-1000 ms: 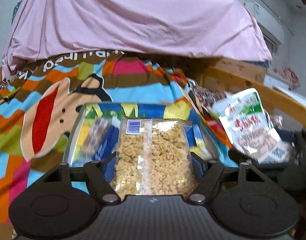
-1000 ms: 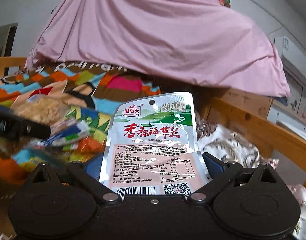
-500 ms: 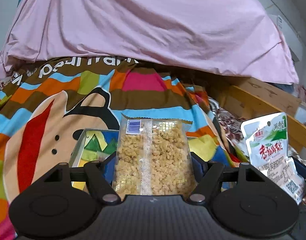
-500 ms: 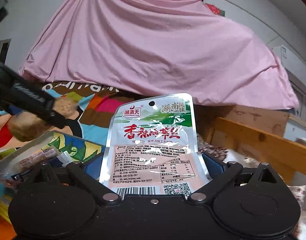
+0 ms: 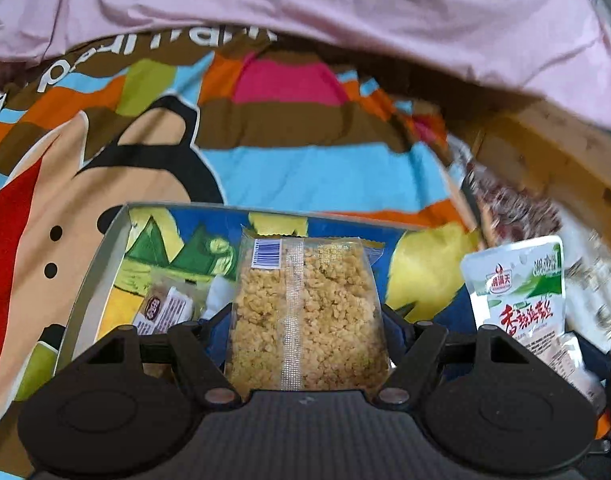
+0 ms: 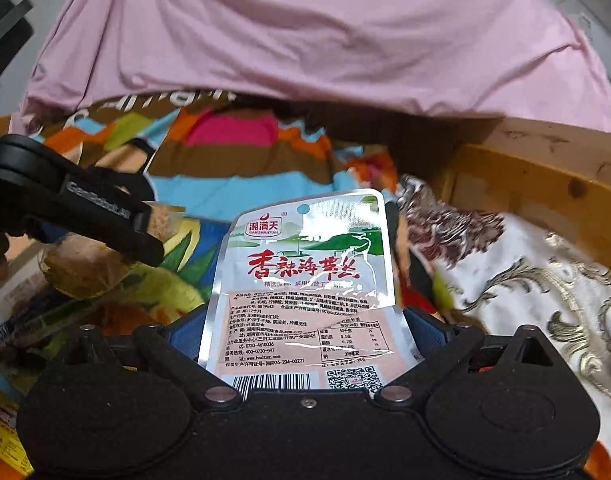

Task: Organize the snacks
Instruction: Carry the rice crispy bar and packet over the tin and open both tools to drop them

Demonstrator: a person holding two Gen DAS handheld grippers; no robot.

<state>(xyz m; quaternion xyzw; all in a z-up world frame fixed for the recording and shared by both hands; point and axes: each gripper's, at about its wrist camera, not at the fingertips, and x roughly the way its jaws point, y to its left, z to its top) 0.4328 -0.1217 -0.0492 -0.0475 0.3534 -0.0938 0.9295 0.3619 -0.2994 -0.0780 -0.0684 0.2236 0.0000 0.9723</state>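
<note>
A: Left wrist view first. Your left tool [image 5: 305, 320] is clamped on the clear pack of puffed grain snack [image 5: 305, 312], pads pressing both sides, barcode end pointing away from you.

B: Where's the pack vs the box?

A: It's held over the near part of the box [image 5: 117, 240], a shallow tray w/ a cartoon print inside, lying on the bed on the striped cartoon blanket [image 5: 305, 168]. A small wrapped snack [image 5: 165, 308] lies in the box by its left wall, near end.

B: And on the right?

A: The seaweed pouch [image 5: 517, 292], white & green w/ red lettering, stands upright just past the box's right edge. Pink sheet [image 5: 345, 8] covers the far end of the bed. Wooden bed rail [image 5: 553, 152] at far right.

B: Right wrist view?

A: Your right tool [image 6: 305, 320] grips that seaweed pouch [image 6: 305, 280], lower part between the blue pads, printed back & barcode facing the cam, hang hole at the top. Pouch is in the air, over the box's right side as far as I can tell.

B: See the other tool?

A: Yes, left tool [image 6: 145, 236] comes in from the left edge, black finger across the grain pack [image 6: 81, 268], above the box. More wrappers [image 6: 9, 432] at bottom left, too blurred to read. A floral cloth [image 6: 525, 280] lies to the right, along the rail [image 6: 545, 184].
</note>
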